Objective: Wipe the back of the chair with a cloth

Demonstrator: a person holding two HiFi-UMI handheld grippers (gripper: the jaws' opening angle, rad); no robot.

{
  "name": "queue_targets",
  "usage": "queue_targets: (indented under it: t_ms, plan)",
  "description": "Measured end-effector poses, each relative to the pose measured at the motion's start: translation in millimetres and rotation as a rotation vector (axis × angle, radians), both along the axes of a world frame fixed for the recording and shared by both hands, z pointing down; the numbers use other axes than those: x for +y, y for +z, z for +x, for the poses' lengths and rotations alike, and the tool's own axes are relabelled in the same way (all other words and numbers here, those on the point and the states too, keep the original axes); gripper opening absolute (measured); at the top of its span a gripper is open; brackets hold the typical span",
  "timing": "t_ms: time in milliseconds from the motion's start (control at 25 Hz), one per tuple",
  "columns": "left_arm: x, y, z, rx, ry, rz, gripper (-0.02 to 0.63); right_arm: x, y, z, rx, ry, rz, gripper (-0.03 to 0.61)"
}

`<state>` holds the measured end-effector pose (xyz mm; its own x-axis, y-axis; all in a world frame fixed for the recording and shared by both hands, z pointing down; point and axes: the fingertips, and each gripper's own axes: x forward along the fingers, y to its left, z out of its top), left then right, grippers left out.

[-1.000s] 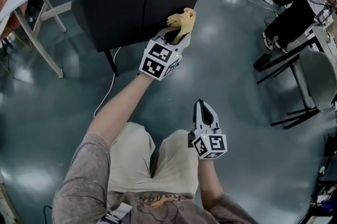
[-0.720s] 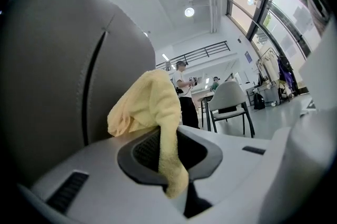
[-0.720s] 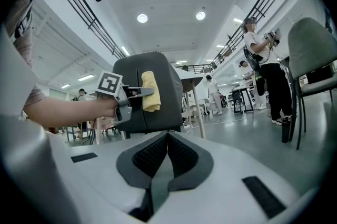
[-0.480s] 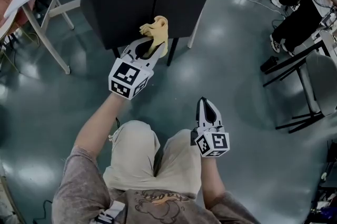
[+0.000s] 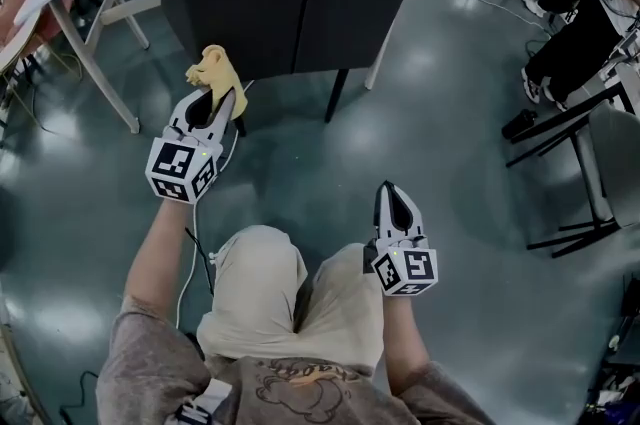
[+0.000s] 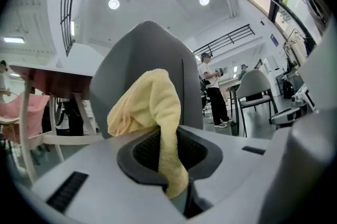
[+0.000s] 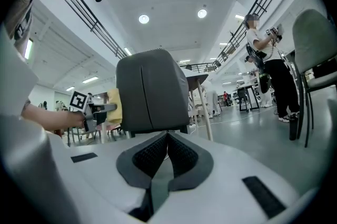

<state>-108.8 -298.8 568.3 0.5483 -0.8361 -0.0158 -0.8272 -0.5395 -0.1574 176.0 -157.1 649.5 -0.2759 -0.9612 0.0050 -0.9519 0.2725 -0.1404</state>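
Left gripper (image 5: 213, 98), clamped on the cloth (image 5: 214, 69), has swept left off the chair back (image 5: 300, 3), now just right of it (pass likely done); right gripper (image 5: 393, 198) idles closed, empty.

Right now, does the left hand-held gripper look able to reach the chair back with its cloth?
Probably yes. The left hand-held gripper, shut on the yellow cloth, sits just beside the left edge of the grey chair back, with nothing visible between them.
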Motion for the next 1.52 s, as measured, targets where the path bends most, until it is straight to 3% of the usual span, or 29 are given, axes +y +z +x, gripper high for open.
queue_targets:
  t_ms: [240,720,960,1520]
  plan:
    - [-5,25,-42,-0.042,-0.101,-0.023,0.063,-1,4,0,0.001,-0.009,-0.005,0.026]
    - [-34,55,-40,-0.101,-0.128,-0.035,0.063,-1,6,-1,0.007,-0.003,-0.012,0.026]
    - [-54,59,-17,-0.112,-0.114,-0.036,0.063,-1,8,5,0.004,0.009,-0.017,0.026]
    - [-84,63,77,-0.141,0.047,-0.008,0.063,4,14,13,0.003,0.044,-0.026,0.026]
